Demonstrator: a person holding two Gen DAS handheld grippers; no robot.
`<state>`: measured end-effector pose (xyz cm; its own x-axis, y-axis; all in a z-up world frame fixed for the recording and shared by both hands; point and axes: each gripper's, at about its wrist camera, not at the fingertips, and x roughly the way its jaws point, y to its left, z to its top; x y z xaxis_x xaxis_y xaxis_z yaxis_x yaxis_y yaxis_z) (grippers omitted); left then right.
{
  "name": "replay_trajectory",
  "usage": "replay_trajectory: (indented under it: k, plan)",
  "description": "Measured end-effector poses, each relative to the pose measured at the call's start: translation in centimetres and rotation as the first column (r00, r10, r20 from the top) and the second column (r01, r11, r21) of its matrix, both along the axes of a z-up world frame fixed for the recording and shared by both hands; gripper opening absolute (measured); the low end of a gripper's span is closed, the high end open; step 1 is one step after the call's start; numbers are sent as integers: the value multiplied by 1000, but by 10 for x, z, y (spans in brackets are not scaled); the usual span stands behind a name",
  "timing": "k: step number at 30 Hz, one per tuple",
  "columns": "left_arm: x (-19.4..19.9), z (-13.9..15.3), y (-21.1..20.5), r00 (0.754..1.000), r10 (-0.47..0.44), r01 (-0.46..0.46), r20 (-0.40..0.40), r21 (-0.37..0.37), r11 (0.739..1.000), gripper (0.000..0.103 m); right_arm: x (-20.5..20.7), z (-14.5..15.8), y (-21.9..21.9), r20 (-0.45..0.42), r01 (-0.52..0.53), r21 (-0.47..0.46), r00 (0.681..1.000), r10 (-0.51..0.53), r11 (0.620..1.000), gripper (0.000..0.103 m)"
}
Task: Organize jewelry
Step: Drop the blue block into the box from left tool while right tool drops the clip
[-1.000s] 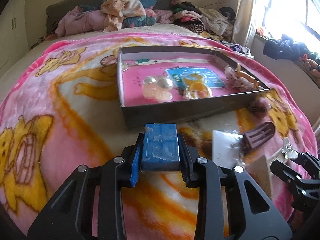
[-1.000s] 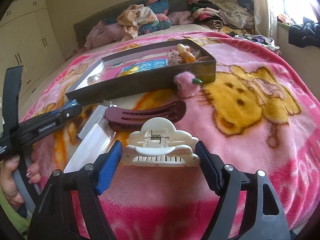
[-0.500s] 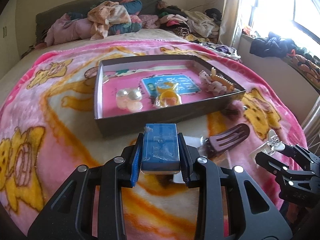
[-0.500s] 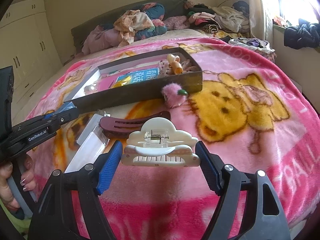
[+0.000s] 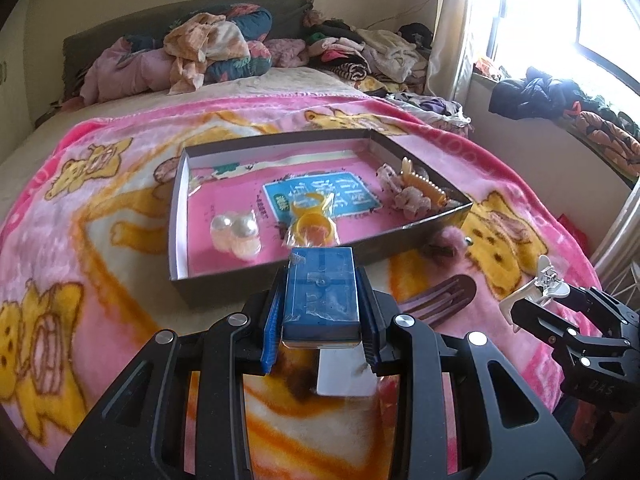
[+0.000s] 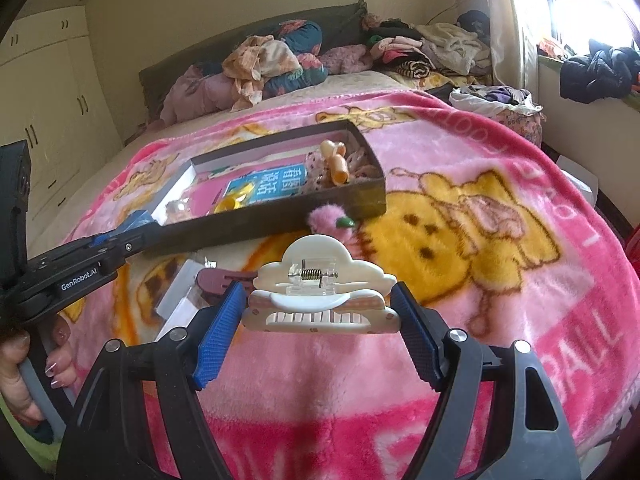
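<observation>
Blanket (image 5: pixel 100 208) spread over bed; clothes pile (image 5: pixel 208 56) behind it at headboard. Shallow box (image 5: pixel 178 216) on blanket, mid-bed. In box: pearl pair (image 5: pixel 236 230) near left, bagged ring (image 5: pixel 312 226) right of pearls on printed card (image 5: pixel 348 196), comb and scrunchies (image 5: pixel 416 190) at right end. Pompom (image 5: pixel 444 246) outside box, touching front wall near right corner. Hair clip (image 5: pixel 444 298) on blanket before box, beside flat packet (image 6: pixel 180 304). Small box (image 5: pixel 320 292) between left gripper (image 5: pixel 320 320) pads, before shallow box. Claw clip (image 6: pixel 320 292) between right gripper (image 6: pixel 320 320) pads, right of left gripper.

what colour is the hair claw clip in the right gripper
Creamy white, with a clear hinge and metal spring: the claw clip in the right gripper shows best in the right wrist view.
</observation>
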<state>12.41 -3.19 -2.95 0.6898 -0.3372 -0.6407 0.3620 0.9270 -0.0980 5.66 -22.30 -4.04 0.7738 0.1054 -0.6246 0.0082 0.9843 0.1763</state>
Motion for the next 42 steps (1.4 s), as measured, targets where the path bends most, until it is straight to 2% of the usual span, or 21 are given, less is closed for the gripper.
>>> replay_trajectory:
  k: [27, 42]
  plan:
    - [54, 26, -5, 1000, 14, -13, 19, -40, 999, 24, 54, 28, 0, 14, -17, -33, 1000, 17, 999, 72]
    - [90, 15, 1, 998, 57, -58, -10, -31, 998, 25, 94, 26, 14, 6, -65, -48, 998, 66, 997, 72]
